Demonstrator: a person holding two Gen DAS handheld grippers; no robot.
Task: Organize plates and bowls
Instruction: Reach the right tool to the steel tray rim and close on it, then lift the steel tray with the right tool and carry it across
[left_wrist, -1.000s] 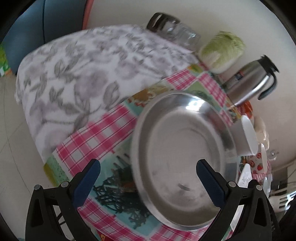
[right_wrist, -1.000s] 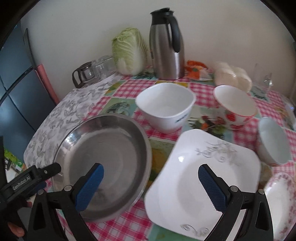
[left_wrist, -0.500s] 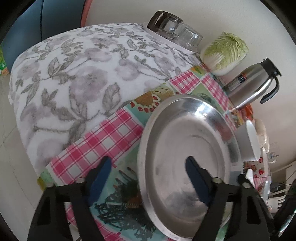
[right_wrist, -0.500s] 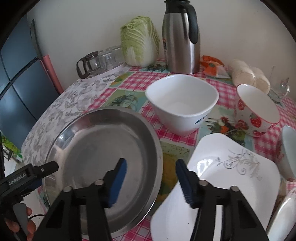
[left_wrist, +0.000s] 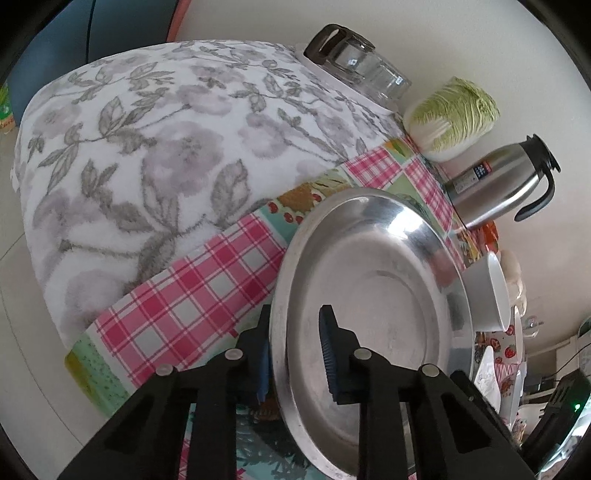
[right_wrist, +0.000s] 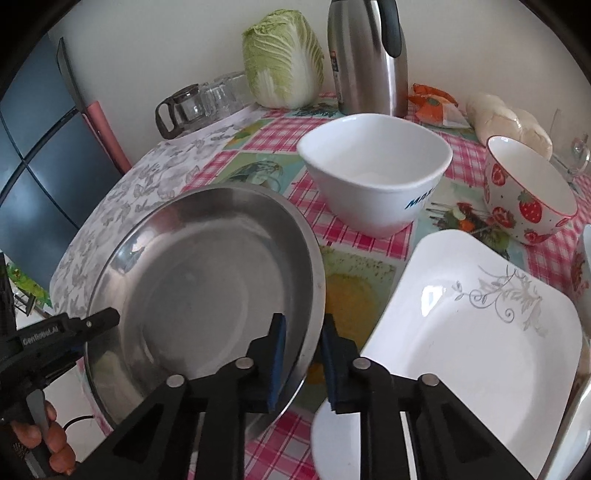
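I am working in what looks like a home dining corner or kitchen. A table (right_wrist: 369, 243) against a plain pale wall wears a pink checked oilcloth printed with fruit and vegetables, with a grey floral towel (left_wrist: 147, 147) laid over one end. Along the wall stand a whole napa cabbage (right_wrist: 284, 59), a steel thermos jug (right_wrist: 365, 59) and a glass coffee pot (right_wrist: 181, 110) beside drinking glasses. Everyday crockery sits about, including a strawberry-print bowl (right_wrist: 528, 195). A dark blue panelled surface (right_wrist: 40, 155), which I cannot identify, stands at the table's end.
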